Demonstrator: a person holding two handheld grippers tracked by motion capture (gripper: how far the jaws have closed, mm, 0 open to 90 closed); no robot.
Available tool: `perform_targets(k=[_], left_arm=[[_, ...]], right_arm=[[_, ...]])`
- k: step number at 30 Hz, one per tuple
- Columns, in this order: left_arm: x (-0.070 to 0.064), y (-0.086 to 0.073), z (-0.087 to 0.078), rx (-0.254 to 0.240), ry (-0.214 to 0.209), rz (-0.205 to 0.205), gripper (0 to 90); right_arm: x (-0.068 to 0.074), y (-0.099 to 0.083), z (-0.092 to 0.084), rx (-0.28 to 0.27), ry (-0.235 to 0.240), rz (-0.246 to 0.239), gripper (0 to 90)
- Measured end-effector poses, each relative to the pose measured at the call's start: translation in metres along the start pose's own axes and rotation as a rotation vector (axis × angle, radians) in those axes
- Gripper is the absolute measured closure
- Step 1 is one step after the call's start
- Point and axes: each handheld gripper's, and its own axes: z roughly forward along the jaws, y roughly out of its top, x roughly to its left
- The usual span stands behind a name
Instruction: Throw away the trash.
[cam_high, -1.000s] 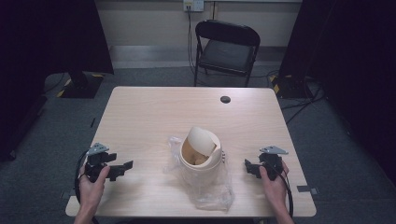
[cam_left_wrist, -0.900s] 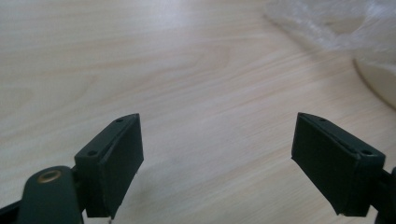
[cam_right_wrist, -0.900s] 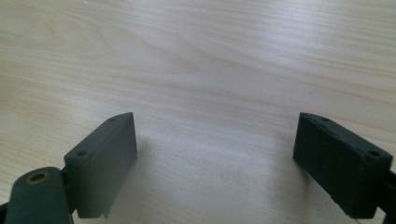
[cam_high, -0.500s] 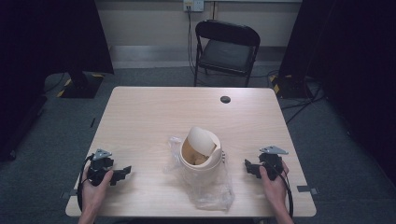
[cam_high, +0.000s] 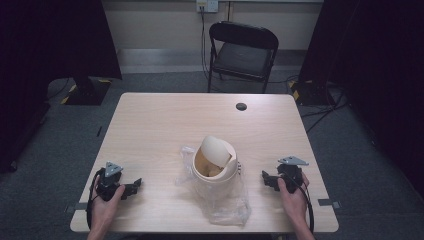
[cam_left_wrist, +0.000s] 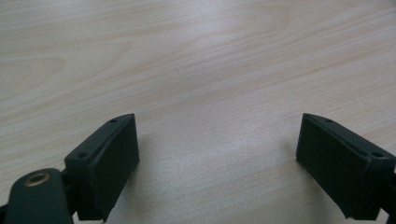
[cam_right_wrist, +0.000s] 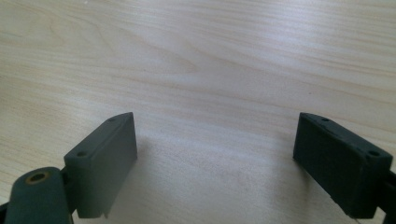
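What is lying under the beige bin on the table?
A clear plastic bag lies crumpled under the beige bin, spreading toward the near edge of the table. The part beneath the bin is covered.

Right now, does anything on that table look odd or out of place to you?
The small cream bin near the table's front middle stands on a crumpled clear plastic bag rather than being lined with it, and its swing lid is tipped up askew. Nothing looks spilled or broken.
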Motion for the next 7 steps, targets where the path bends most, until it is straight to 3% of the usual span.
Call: perform_targets(k=[7], left_arm=[[0.0008,0.0009,0.0013,0.003,-0.006,0.006,11.0]], right_arm=[[0.0,0.0,0.0,0.0,0.0,0.0,12.5]])
